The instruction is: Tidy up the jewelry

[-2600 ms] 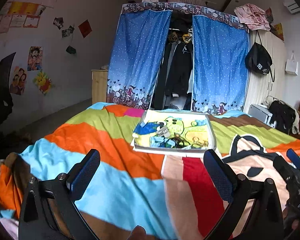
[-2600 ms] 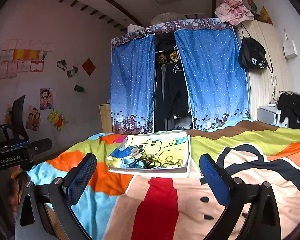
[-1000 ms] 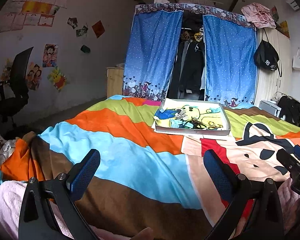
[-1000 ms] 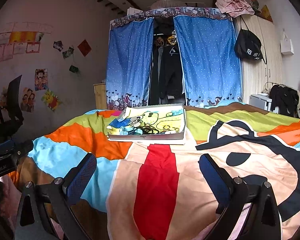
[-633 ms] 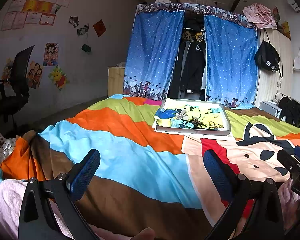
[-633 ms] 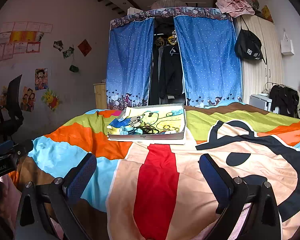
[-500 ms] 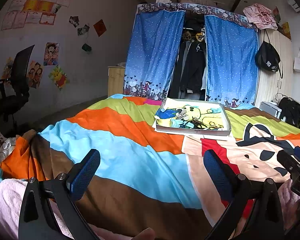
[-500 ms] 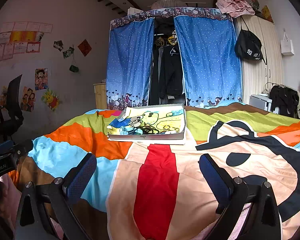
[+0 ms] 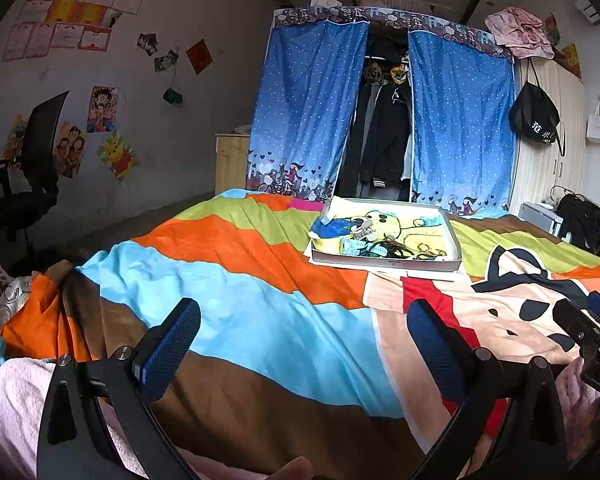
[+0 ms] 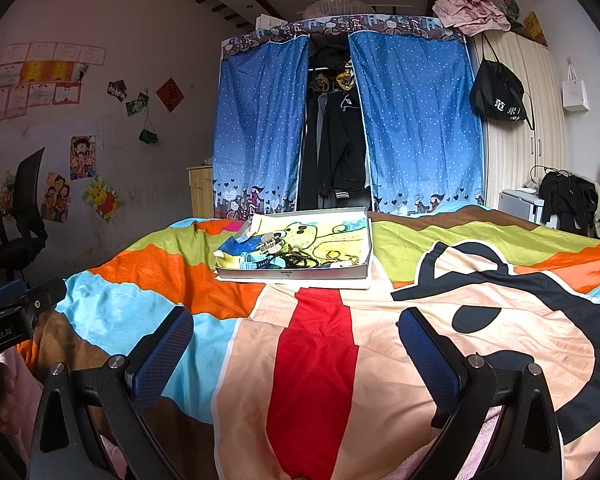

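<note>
A shallow grey box (image 9: 388, 261) with a yellow cartoon lining lies on the far part of the bed; it also shows in the right wrist view (image 10: 296, 273). Inside lie a tangle of dark and gold jewelry (image 10: 300, 258), a pale hair claw (image 10: 270, 240) and a light blue strap (image 9: 356, 247). My left gripper (image 9: 304, 336) is open and empty, low at the near end of the bed, far from the box. My right gripper (image 10: 296, 336) is open and empty, also well short of the box.
The bed is covered by a striped cartoon blanket (image 9: 240, 312). Blue curtains (image 10: 260, 128) frame an open wardrobe behind the bed. An office chair (image 9: 32, 184) stands left. A black bag (image 10: 498, 96) hangs on the cupboard at right. The other gripper's body (image 9: 588, 332) shows at right.
Over 2.6 seconds both grippers pulled back from the box, which now looks smaller and farther. In the last second nothing has visibly moved.
</note>
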